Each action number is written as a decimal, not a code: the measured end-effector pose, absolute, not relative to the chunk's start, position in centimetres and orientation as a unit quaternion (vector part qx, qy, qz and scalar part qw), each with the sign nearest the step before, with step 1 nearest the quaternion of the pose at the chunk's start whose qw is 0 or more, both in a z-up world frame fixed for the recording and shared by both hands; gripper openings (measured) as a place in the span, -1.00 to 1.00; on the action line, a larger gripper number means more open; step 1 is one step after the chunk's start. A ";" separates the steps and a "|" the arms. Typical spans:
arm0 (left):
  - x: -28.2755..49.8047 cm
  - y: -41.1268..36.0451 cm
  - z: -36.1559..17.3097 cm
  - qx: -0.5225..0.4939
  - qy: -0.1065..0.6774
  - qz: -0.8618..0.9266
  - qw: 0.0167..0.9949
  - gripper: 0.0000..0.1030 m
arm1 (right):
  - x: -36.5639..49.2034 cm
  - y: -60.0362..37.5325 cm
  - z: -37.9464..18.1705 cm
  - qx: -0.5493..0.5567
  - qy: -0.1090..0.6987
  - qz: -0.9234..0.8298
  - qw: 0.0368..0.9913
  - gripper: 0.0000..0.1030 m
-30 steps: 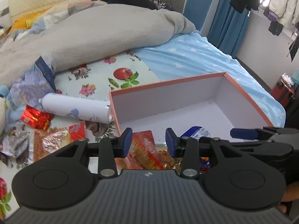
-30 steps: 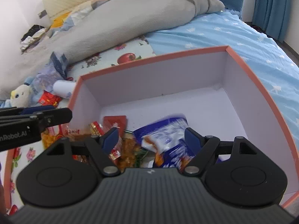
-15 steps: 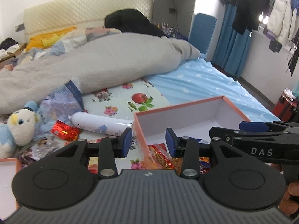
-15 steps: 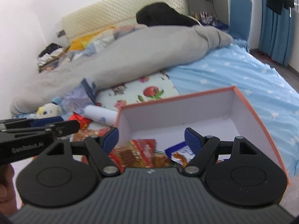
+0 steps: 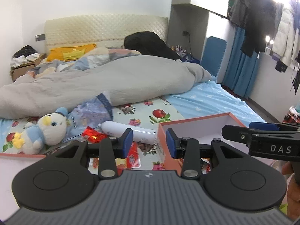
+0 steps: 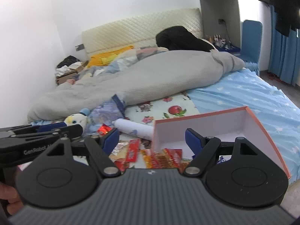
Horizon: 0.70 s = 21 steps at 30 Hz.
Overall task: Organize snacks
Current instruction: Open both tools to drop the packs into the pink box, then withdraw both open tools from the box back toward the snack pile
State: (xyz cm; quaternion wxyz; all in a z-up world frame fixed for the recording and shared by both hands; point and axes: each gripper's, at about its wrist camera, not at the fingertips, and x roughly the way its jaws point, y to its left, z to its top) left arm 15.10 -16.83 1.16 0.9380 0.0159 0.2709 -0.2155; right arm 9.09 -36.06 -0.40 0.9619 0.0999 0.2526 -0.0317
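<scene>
The snacks I still have to sort lie loose on the bed: a red-and-yellow packet (image 5: 129, 160) flat on the flowered sheet just left of the orange-rimmed box (image 5: 198, 121), and a small shiny red packet (image 5: 91, 135) farther left, beside the white bottle (image 5: 129, 131). Other packets (image 6: 161, 158) already sit in the box's near corner. The bottle lies on its side, its long axis running left to right across my view, its right end almost at the box's left wall.

Both of my tools hang above all this, pointing down and forward. The left gripper (image 5: 149, 142) has its fingers (image 5: 127, 140) partly apart with nothing between them; the right gripper (image 6: 152, 142) stands wider, also empty.

The loose packets lie below and slightly left of the left fingers, so I judge the left hand the nearer one for the next pick, dropping down and left. The right hand sits over the box, better placed to tidy inside it. The plush duck (image 5: 46, 129) at far left is out of the way.
</scene>
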 end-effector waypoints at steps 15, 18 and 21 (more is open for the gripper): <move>8.7 -6.5 -1.3 -0.037 0.285 -0.151 0.946 -0.13 | 5.2 -28.5 -2.0 0.070 0.256 0.021 0.964 0.54; 7.7 -4.8 -2.0 -0.044 0.289 -0.140 0.946 -0.13 | 4.7 -27.3 -2.7 0.074 0.263 0.032 0.961 0.54; 6.9 -3.4 -2.7 -0.052 0.292 -0.134 0.946 -0.13 | 4.2 -26.2 -3.4 0.076 0.272 0.042 0.958 0.54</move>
